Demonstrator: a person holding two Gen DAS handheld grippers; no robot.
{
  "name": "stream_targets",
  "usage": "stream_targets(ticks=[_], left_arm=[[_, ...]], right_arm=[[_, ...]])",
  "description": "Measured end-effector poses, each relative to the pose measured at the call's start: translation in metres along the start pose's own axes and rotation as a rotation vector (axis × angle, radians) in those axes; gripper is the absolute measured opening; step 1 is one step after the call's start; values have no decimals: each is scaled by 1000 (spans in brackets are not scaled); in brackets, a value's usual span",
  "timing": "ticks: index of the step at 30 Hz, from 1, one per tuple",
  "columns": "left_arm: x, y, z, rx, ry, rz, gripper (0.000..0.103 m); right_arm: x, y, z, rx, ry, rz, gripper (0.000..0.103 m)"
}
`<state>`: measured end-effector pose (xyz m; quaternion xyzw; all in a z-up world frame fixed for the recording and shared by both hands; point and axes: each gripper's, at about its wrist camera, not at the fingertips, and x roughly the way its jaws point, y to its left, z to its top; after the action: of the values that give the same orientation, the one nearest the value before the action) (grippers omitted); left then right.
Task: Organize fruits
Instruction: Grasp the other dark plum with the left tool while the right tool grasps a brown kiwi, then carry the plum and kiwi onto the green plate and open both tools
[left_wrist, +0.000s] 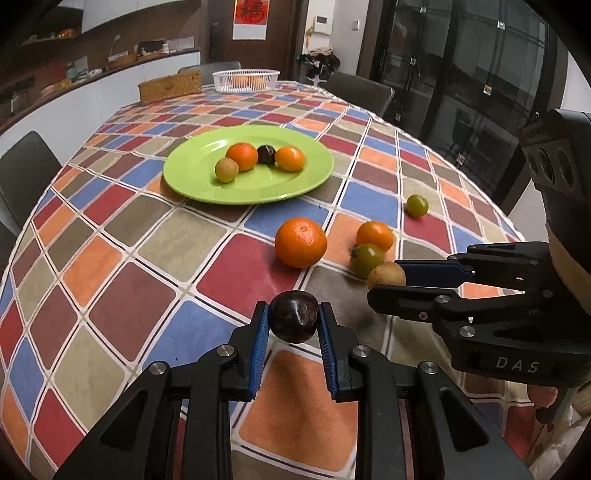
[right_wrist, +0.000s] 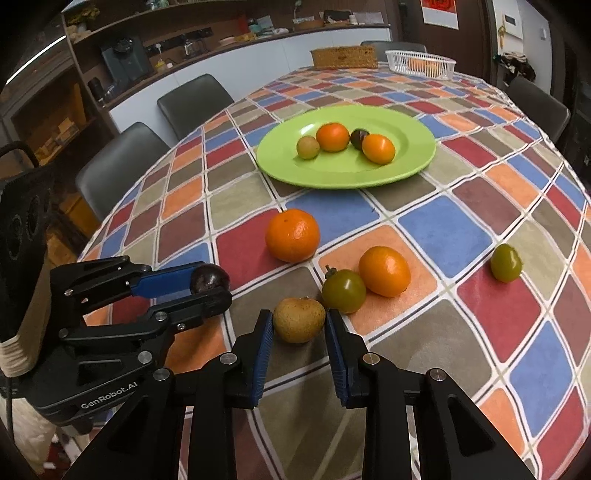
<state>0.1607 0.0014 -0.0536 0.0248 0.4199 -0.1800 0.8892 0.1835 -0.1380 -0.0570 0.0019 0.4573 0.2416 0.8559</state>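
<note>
The left gripper (left_wrist: 294, 320) pinched a glossy round dark plum (left_wrist: 294, 316) at lower centre; the right gripper (right_wrist: 299, 326) bracketed a matte tan fruit (right_wrist: 299, 320), contact unclear.

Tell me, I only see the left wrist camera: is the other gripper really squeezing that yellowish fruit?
Observer: Yes. The right wrist view shows the right gripper with a blue pad against each side of the tan fruit.
Operator: Is my dark fruit in deep?
Observer: No. Seen from the side, the dark fruit sits at the very tips of the left gripper.
Operator: Does my gripper have a name on it?
Observer: Yes, white lettering on its body reads GenRobot.AI.
</note>
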Motion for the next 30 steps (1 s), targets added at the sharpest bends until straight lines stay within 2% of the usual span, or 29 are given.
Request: stream_targets(ticks=[9, 17, 30], left_arm=[[-29, -5, 11, -35, -87, 16, 26], [-48, -10, 33, -41, -157, 32, 26], [-57, -14, 74, -43, -228, 55, 26]], right_arm=[[-30, 4, 7, -17, -78, -7, 30], [-49, 2, 22, -28, -147, -11, 30], [-67, -8, 58, -38, -241, -17, 30]])
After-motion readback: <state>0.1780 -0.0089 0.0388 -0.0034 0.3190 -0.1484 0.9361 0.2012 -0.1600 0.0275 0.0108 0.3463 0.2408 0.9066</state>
